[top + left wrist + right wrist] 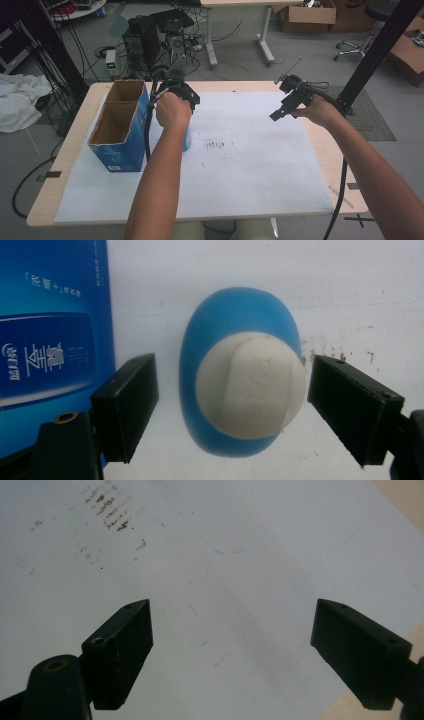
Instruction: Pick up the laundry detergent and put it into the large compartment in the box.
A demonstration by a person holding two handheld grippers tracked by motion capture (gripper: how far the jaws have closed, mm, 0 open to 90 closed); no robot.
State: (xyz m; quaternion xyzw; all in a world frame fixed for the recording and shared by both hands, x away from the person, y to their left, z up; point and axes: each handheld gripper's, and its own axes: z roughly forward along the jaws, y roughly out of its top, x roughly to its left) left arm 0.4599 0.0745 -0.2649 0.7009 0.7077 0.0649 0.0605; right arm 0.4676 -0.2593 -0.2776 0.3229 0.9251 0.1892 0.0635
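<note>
my left tool (231, 407) hangs over the eraser (242, 390), its jaws spread wide with one on each side of it and a gap on both sides, so it grips nothing. the eraser, blue with a white pad on top, lies on the white sheet (300, 285) at the centre of the left gripper view. the blue box (50, 340) stands just beside it at the left edge of that view. in the high view my left hand (172, 107) sits left of centre and covers most of the eraser; a blue edge, probably the eraser, peeks out under my wrist. the box is open-topped, at the left of the table (85, 107). my right tool (232, 652) is held at the upper right of the high view, well apart from the eraser, jaws wide and empty above the sheet. brown smudges (215, 145) mark the sheet near the middle.
</note>
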